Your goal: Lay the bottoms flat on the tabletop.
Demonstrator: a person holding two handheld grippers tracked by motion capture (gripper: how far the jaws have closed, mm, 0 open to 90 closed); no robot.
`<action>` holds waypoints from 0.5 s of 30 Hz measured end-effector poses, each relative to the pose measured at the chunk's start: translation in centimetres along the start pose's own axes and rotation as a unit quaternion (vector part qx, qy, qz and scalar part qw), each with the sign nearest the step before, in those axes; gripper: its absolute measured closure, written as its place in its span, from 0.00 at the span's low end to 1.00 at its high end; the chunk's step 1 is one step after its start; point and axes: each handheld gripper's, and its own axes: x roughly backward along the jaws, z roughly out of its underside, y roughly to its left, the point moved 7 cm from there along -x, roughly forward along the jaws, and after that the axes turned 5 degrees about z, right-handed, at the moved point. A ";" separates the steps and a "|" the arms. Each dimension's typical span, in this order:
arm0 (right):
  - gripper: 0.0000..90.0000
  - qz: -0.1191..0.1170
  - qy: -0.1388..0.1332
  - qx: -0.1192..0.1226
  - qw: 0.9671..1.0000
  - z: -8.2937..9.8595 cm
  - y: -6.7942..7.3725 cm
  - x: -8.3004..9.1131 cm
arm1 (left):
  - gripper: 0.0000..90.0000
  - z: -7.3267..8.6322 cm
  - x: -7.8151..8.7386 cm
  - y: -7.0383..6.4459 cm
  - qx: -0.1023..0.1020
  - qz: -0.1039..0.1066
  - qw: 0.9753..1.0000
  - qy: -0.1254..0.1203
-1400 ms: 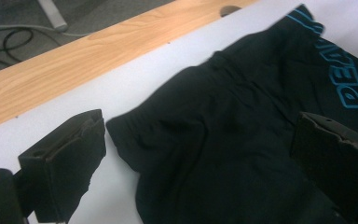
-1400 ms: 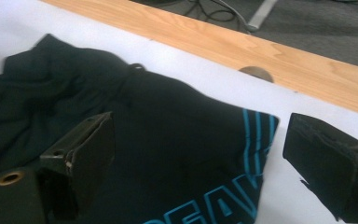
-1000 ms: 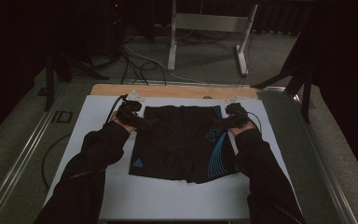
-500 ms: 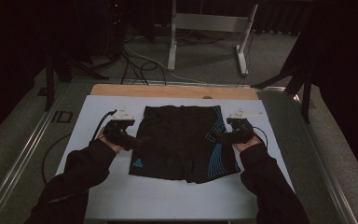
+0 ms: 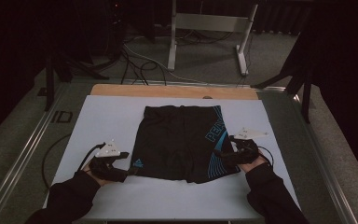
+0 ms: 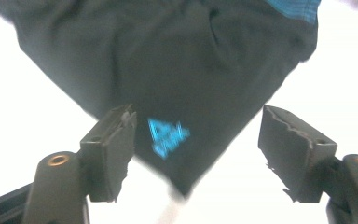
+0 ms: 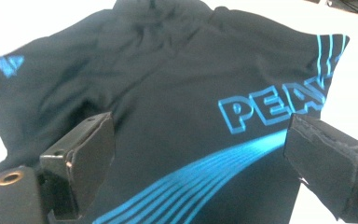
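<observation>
Black shorts [image 5: 179, 140] with blue stripes and lettering lie flat on the white table cover [image 5: 107, 116]. My left gripper [image 5: 129, 171] sits at the shorts' near left leg corner, open; in the left gripper view its jaws [image 6: 193, 149] straddle the corner with the small blue logo [image 6: 168, 136]. My right gripper [image 5: 220, 156] is at the near right leg hem, open; in the right gripper view its jaws [image 7: 200, 163] stand wide over the shorts [image 7: 177, 84] and the blue stripes [image 7: 205, 182].
A wooden strip [image 5: 172, 91] runs along the table's far edge. Metal rails [image 5: 23, 154] flank the table. Cables [image 5: 140, 65] and a metal stand [image 5: 209, 28] lie on the floor beyond. White cover shows on both sides of the shorts.
Both grippers have drawn back from the waistband's far corners along the shorts' sides to the near leg hems. The shorts lie flat as before.
</observation>
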 end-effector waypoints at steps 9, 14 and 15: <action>0.10 -0.006 0.013 0.002 1.000 2.3 0.6 0.9 | 0.60 2.9 -0.7 1.0 0.030 -0.003 0.999 0.043; 0.10 -0.003 0.010 0.002 1.000 2.2 0.5 1.1 | 0.66 3.0 -1.3 0.7 0.029 0.012 0.998 0.061; 0.10 -0.004 0.009 0.000 1.000 2.2 0.5 1.1 | 0.68 3.0 -1.3 0.8 0.032 0.012 0.997 0.062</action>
